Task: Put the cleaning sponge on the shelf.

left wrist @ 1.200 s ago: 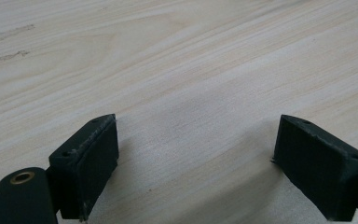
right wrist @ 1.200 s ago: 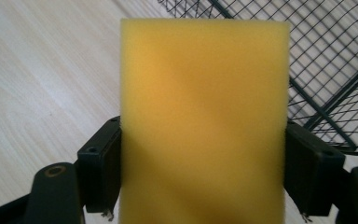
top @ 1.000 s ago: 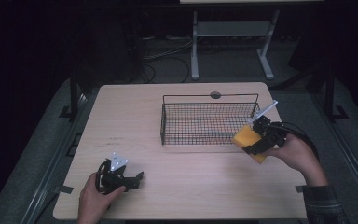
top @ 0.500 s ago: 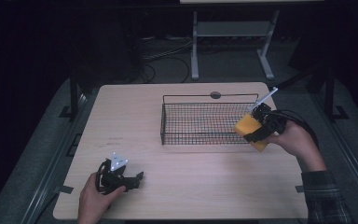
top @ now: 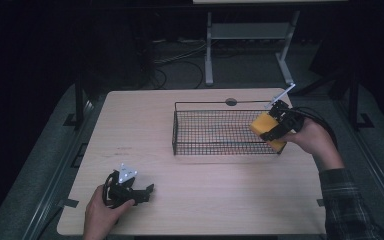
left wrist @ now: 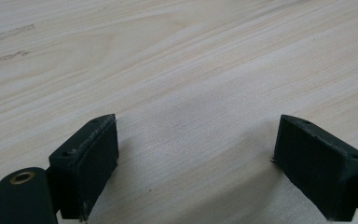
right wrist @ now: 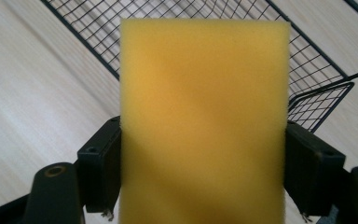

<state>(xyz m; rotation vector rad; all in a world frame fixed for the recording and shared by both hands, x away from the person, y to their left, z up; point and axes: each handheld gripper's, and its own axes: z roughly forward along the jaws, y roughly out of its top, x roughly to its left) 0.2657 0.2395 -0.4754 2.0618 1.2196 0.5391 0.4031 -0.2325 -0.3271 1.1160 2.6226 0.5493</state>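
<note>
A yellow sponge [top: 262, 125] is clamped in my right gripper [top: 275, 131] at the right end of the black wire basket [top: 220, 131], just over its right rim. In the right gripper view the yellow sponge [right wrist: 204, 121] stands between both pads [right wrist: 103, 165], which press on its sides, with the basket [right wrist: 307, 60] mesh beyond it. My left gripper [top: 141, 192] rests near the table's front left, held by a hand, its jaws apart. In the left gripper view the left gripper [left wrist: 193, 163] has only bare wood between its fingertips.
The light wooden table [top: 145, 125] has a round cable hole [top: 231, 102] behind the basket. Dark floor, cables and a white stand [top: 210, 50] lie beyond the far edge. Bare wood stretches between the basket and the left gripper.
My right gripper has carried the sponge up and away from the front right of the basket to over its right rim. The left gripper has stayed put.
</note>
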